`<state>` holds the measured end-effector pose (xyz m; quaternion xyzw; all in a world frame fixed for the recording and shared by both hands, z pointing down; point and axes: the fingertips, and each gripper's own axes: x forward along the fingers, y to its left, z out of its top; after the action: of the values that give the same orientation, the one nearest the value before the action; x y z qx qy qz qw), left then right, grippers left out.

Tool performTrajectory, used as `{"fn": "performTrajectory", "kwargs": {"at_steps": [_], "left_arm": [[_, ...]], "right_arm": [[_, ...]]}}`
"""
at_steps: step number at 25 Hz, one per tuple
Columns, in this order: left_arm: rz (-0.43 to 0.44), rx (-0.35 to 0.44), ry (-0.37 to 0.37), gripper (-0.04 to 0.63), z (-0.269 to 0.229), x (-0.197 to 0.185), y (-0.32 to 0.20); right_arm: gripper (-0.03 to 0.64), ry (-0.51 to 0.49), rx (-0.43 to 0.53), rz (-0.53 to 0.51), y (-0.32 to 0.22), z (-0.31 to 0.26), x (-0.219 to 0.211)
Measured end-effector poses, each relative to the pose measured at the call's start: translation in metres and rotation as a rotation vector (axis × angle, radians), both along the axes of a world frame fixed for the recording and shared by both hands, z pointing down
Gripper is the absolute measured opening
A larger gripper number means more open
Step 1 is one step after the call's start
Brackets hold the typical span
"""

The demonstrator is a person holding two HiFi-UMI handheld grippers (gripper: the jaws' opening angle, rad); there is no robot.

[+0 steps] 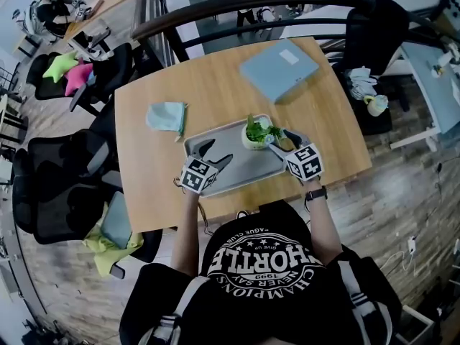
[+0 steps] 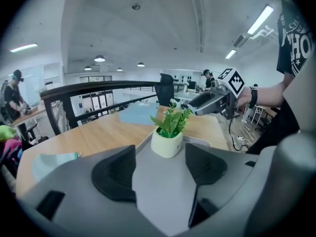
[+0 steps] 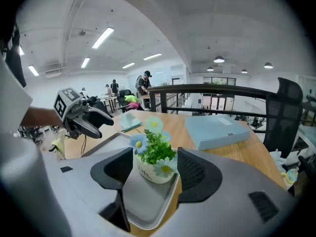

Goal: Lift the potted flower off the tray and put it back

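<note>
Two tools hang over the grey tray [image 1: 241, 169], one in each of our hands. The tray lies on the wooden tabletop [image 1: 215, 85], close to its near edge. The pot [image 1: 255, 136] is white, with green leaves and pale blue flowers. It stands upright on the tray, in the far right corner. The left tool [image 1: 215, 155] is over the near left part of the tray and points across it. Its jaws stand apart with only bare tray between them, and the pot lies well ahead of its tips. The right tool [image 1: 279, 141] is at the right edge of the tray and points at the pot. Its jaws also stand apart. In the right gripper view the pot shows in the gap between them. In the left gripper view the tips of this tool sit just beside the leaves, higher than the pot's wall. We see no pad pressing on the pot, so we read this tool as open and the pot as not gripped. A folded light blue cloth [image 1: 166, 116] lies on the tabletop just beyond the left end of the tray. A flat blue-grey box [image 1: 279, 69] lies near the far right corner of the tabletop, well apart from the tray.
</note>
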<state>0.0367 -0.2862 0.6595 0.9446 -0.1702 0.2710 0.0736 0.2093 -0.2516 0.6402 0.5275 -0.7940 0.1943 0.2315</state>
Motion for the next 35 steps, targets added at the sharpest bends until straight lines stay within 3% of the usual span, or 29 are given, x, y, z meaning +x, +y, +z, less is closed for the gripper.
{"fn": "performTrajectory", "kwargs": {"at_steps": [2,14,22,29,35], "left_arm": [[-0.042,0.02,0.04,0.26,-0.011,-0.012,0.003],[-0.114,0.083,0.127,0.098,-0.044,-0.068,0.056],[-0.192,0.127,0.157,0.049,-0.071,-0.082,0.073],[-0.315,0.168,0.18,0.031,-0.109,-0.085,0.061],[-0.414,0.216,0.23,0.031,-0.151,-0.085,0.056]], "right_arm": [[0.289,-0.011,0.016,-0.002,0.005,-0.006,-0.009],[0.162,-0.047,0.099,-0.051,0.052,-0.042,-0.082],[0.021,-0.068,0.133,-0.067,0.069,-0.058,-0.107],[0.018,-0.105,0.177,-0.102,0.04,-0.1,-0.113],[0.019,-0.133,0.232,-0.065,0.039,-0.133,-0.1]]}}
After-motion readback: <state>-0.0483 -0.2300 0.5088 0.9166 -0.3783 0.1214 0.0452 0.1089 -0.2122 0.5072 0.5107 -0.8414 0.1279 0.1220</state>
